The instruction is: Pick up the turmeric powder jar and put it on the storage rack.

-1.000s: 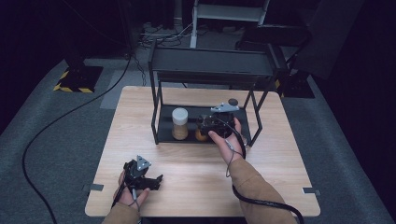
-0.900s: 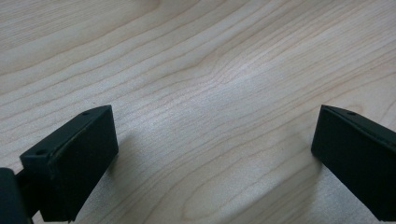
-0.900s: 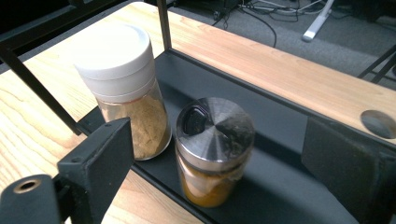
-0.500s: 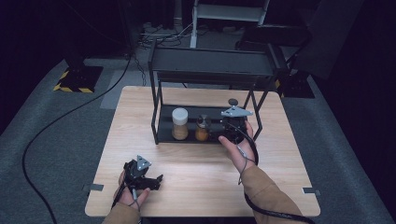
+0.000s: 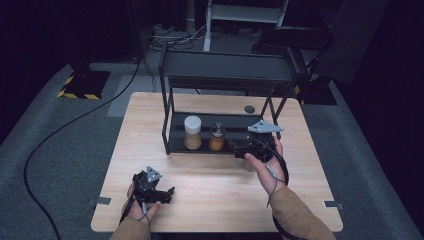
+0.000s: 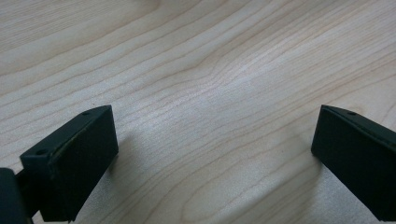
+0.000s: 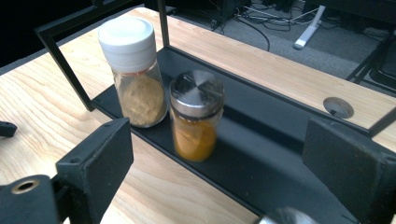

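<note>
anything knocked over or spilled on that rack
Nothing stands out. The white-lidded jar and the metal-lidded jar stand upright, side by side on the rack's lower shelf, lids on, no spill visible.

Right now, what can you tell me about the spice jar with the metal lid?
The jar with the metal lid is small, of clear glass, and holds orange powder. Its shiny silver lid is on. It stands upright on the lower tray of the black rack, close beside the white-lidded jar. The open right gripper points at it without touching.
</note>
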A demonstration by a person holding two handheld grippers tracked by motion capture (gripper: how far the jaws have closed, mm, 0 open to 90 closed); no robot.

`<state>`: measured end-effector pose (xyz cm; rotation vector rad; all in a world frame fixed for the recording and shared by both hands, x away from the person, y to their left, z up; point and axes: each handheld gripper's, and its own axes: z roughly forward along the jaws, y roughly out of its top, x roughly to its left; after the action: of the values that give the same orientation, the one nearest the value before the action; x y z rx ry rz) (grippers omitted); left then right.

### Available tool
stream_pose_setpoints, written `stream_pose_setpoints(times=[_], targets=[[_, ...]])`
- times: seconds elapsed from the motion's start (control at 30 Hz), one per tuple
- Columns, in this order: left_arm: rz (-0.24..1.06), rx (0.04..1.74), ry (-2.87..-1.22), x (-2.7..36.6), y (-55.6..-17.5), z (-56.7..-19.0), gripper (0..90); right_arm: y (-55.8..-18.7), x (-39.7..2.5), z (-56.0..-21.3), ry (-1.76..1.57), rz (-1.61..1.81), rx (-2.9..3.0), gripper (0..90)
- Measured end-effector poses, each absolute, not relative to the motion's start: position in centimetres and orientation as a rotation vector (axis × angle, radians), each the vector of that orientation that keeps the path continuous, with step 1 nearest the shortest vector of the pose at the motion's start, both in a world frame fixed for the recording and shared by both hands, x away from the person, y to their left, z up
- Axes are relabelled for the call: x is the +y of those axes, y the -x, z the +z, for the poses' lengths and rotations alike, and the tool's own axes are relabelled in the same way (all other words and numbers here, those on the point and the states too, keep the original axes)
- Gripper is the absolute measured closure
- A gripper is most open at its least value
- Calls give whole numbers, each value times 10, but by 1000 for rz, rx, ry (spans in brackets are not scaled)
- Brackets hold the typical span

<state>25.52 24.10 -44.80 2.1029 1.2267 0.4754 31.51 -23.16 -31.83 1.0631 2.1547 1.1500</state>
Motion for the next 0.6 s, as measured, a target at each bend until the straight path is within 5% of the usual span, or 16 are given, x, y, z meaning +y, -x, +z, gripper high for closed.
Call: stream_pose_setpoints(times=[0.6], targets=[[477,1231,-2099,240,-255,-448,4,-296,-256,-328,-1101,1139,2143,85]])
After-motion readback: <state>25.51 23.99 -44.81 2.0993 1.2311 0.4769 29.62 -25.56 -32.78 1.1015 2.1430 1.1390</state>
